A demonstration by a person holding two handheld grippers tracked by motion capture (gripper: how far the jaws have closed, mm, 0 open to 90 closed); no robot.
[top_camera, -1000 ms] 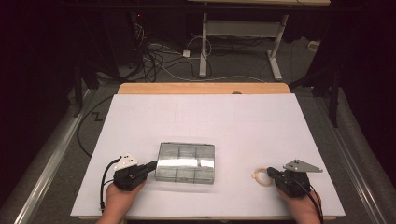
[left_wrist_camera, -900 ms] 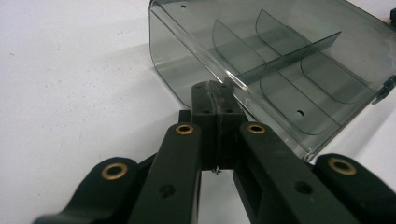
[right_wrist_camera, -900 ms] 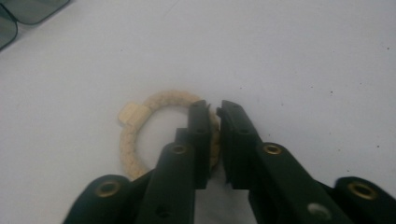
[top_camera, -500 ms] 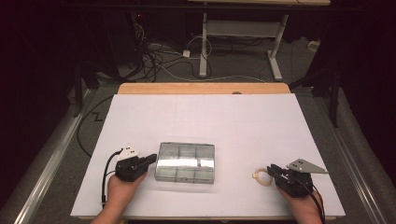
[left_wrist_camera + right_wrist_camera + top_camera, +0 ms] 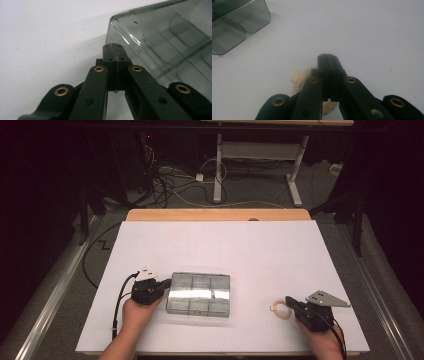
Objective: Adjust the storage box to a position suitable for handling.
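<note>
The clear smoky plastic compartment box (image 5: 199,294) sits lid-down-shut on the white counter (image 5: 240,250), toward the near edge and left of middle. Since a second ago the left tool (image 5: 162,285) has slid in across the counter and now has its tip right up against the box's left end, near the far corner. In the left gripper view its jaws are pressed flat together with nothing between them, nose at the box wall (image 5: 160,50). So I'd guess it's there to nudge or steady the box, not to grab it.

Over on the right, well apart from the box, a small pale ring-shaped thing, maybe a rubber band or a tape loop (image 5: 281,310), lies on the counter. The right tool (image 5: 290,303) hovers right over it. Its jaws twitched open a bit and have just snapped together again, and in the right gripper view the pale loop (image 5: 299,77) lies under and beside them, not pinched. Looks like that pickup didn't take, so it'll need another go.
</note>
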